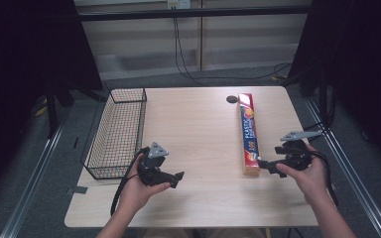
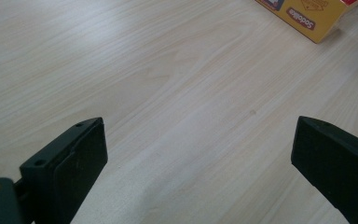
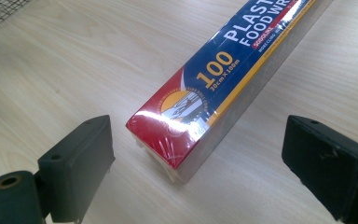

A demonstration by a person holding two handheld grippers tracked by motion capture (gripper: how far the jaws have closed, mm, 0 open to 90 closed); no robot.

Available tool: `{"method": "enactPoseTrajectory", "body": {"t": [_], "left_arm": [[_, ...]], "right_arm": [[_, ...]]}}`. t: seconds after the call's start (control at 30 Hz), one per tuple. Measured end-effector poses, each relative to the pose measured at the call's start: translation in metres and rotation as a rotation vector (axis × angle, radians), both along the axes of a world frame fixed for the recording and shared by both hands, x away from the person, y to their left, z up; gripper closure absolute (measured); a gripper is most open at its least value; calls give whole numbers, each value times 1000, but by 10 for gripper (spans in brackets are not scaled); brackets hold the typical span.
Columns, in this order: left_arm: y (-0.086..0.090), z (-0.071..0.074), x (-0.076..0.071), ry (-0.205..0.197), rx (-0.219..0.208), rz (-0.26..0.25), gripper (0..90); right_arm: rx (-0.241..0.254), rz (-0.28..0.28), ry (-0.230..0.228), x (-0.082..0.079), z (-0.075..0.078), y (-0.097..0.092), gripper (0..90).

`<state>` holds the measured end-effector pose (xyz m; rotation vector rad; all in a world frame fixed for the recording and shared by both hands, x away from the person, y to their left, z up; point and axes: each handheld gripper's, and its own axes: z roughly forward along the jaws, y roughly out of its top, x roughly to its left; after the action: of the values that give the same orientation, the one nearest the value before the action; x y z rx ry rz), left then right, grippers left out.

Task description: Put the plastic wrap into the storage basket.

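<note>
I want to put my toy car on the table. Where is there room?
The biggest bare patch of the pale wooden table lies between the black wire basket and the long blue-and-red plastic wrap box. It is crowded at the box's near end, where the open right gripper reaches in, and near the left gripper.

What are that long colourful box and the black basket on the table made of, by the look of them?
The food wrap box looks like printed cardboard sealed in clear, glossy plastic film: light glares off it, and the film wrinkles at the near end. The basket seems to be thin metal wire, dark and probably coated, woven into an open see-through mesh. The table shows a pale, matte wood-grain surface, possibly laminate.
</note>
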<state>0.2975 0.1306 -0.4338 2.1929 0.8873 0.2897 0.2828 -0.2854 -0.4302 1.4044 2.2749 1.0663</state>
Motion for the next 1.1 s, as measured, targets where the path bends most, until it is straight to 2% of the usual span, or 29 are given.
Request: {"method": "enactPoseTrajectory", "body": {"t": [0.1, 0.2, 0.27, 0.5, 0.6, 0.67, 0.8, 0.87, 1.03, 1.1], "left_arm": [[3, 2, 0, 2, 2, -3, 35], [4, 4, 0, -1, -12, 4, 35], [5, 4, 0, -6, -22, 8, 35], [7, 4, -1, -10, -7, -1, 36], [6, 5, 1, -11, -6, -8, 37], [3, 4, 2, -14, -22, -20, 37], [2, 3, 4, -6, -3, -32, 37], [1, 3, 5, -11, -22, -21, 37], [0, 3, 7, -11, -13, -27, 38], [-1, 3, 8, -2, -24, -23, 38]], "right_arm": [[-19, -7, 9, 6, 1, 5, 90], [-24, -44, 17, 11, 3, 12, 90], [-30, -47, 13, 15, 5, 16, 88], [-71, -120, 60, 29, 8, 32, 97], [-68, -137, 76, 34, 8, 35, 97], [-70, -162, 96, 42, 9, 36, 97], [-72, -190, 107, 50, 10, 38, 105], [-78, -201, 113, 55, 9, 39, 105], [-65, -228, 135, 66, 7, 43, 112], [-72, -242, 146, 70, 6, 43, 115]]}}
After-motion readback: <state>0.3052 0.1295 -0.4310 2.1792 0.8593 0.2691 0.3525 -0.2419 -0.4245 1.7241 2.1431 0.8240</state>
